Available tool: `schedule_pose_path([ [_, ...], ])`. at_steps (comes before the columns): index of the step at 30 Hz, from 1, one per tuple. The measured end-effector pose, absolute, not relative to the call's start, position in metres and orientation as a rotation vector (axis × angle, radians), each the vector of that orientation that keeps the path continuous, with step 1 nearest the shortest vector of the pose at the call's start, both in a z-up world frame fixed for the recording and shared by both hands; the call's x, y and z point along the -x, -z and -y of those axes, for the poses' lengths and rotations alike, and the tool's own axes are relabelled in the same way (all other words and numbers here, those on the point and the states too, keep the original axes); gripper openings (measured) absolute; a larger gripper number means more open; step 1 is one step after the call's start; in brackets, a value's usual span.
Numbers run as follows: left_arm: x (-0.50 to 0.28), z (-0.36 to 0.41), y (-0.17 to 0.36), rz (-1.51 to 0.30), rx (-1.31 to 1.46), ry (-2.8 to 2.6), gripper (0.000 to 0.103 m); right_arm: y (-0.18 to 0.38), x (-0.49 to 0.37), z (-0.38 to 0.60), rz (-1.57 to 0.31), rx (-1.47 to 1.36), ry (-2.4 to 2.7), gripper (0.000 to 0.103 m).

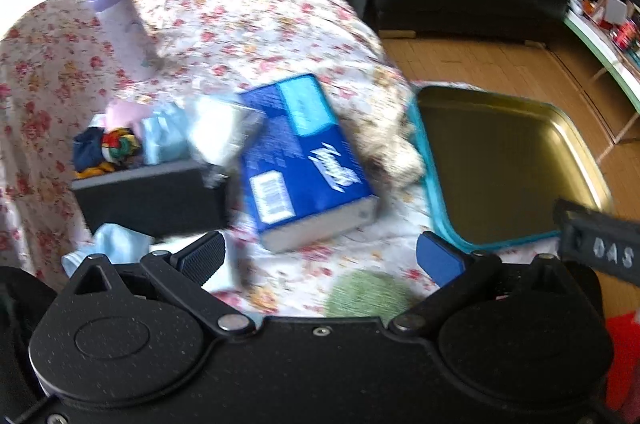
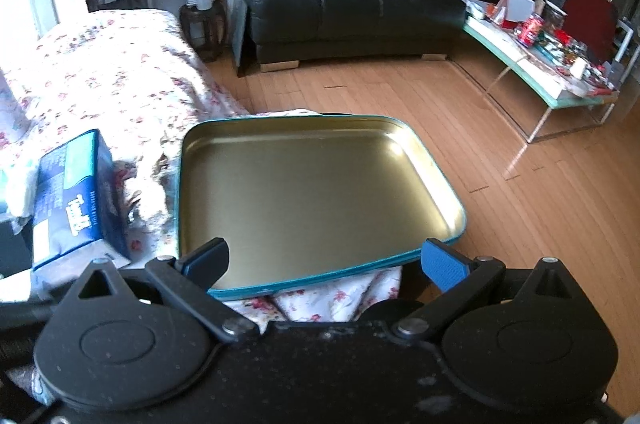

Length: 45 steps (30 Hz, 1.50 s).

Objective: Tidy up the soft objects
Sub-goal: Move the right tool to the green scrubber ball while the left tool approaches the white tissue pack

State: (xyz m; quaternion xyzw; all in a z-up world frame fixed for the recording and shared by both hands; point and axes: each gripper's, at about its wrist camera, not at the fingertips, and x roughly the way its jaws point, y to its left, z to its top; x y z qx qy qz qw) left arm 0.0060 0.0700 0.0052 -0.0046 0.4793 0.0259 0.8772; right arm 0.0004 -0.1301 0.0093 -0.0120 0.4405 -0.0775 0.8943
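Left gripper (image 1: pixel 324 258): jaws spread wide, nothing between them, held above the floral cloth (image 1: pixel 248 20). Right gripper (image 2: pixel 326 258): jaws equally wide, holding nothing, hovering over the near edge of the tin tray (image 2: pixel 404 132).

The tray, gold inside with a teal rim, lies on the cloth's right edge and overhangs the wooden floor (image 2: pixel 400 96). Its interior holds nothing.

A dark box (image 1: pixel 148 198) sits at the left on the cloth. It contains a multicoloured bundle of fabric (image 1: pixel 110 148), a pink item and pale blue soft packs (image 1: pixel 164 138); blur prevents finer identification.

A blue tissue pack (image 1: pixel 304 160) lies tilted between the box and the tray. A green soft item (image 1: pixel 366 294) lies on the cloth just below the left gripper.
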Motion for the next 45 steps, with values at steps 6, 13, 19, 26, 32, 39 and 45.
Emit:
schedule_pose_path([
  [6,-0.013,-0.112,-0.012,-0.995,0.008,-0.068,0.099,-0.005,0.003,0.102,-0.936,0.022,0.059,0.103],
  [13,-0.021,-0.163,-0.010,-0.995,0.021,-0.131,0.099,0.000,0.008,0.062,-0.962,0.036,-0.071,0.103],
  [19,-0.026,-0.204,-0.006,-1.006,0.069,-0.192,0.099,0.009,0.013,0.027,-1.010,0.048,-0.199,0.103],
  [26,-0.029,-0.231,0.000,-1.017,0.059,-0.215,0.099,0.024,0.015,-0.006,-1.058,0.094,-0.263,0.103],
  [32,-0.027,-0.230,0.004,-0.993,0.022,-0.205,0.099,0.037,0.016,-0.012,-1.094,0.124,-0.264,0.103],
  [39,-0.027,-0.229,0.005,-0.994,0.023,-0.209,0.099,0.051,0.015,-0.009,-1.109,0.112,-0.247,0.103],
  [45,-0.026,-0.219,0.004,-1.003,0.048,-0.178,0.099,0.057,0.013,-0.007,-1.115,0.093,-0.253,0.102],
])
